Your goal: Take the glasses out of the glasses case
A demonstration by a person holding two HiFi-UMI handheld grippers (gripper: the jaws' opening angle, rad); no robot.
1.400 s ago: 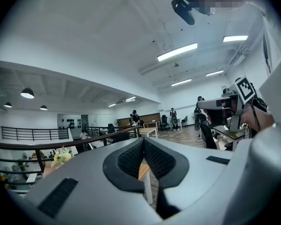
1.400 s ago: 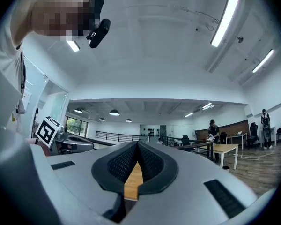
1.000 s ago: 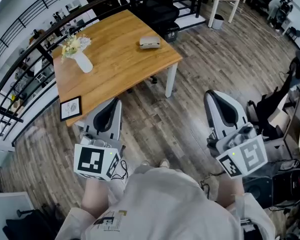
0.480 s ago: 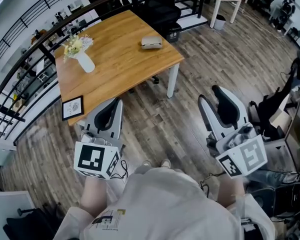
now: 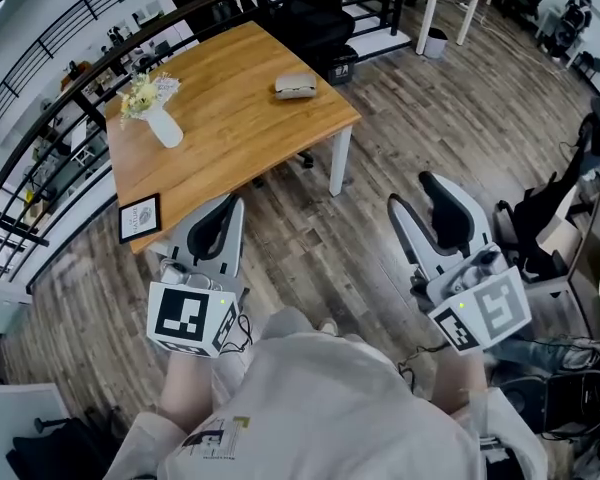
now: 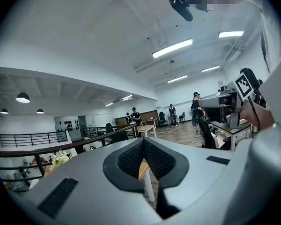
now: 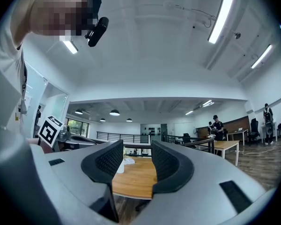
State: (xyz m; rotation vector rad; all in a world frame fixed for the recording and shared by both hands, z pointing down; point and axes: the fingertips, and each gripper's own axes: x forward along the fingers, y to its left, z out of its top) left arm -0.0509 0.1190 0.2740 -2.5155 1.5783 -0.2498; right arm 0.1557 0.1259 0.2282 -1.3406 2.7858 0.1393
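A: What's moved since a sec ago?
B: R gripper (image 5: 412, 193). Its jaws were together, have just been opening and now stand spread wide, w/ nothing btwn them. The hand itself hasn't shifted. L gripper (image 5: 228, 208) is same as before.
A: L state?
B: Pads pressed together at the tips, pinching nothing.
A: And the glasses case?
B: Glasses case (image 5: 297, 86) lies on the wooden table (image 5: 230, 138), nr its far right corner. It looks shut, but it's small in the head view. It's well apart from both grippers.
A: Where are the grippers, then?
B: Both are held over the plank floor (image 5: 320, 238) on the near side of the table, pointing toward it. L is just off the near left corner, R further right. In the right gripper view the tabletop shows thru the gap btwn the jaws.
A: Anything else on the table?
B: A vase of flowers (image 5: 160, 118), upright, toward the left side. A framed picture (image 5: 140, 218) sits at the near left edge. There's a black office chair (image 5: 315, 13) beyond the far side.
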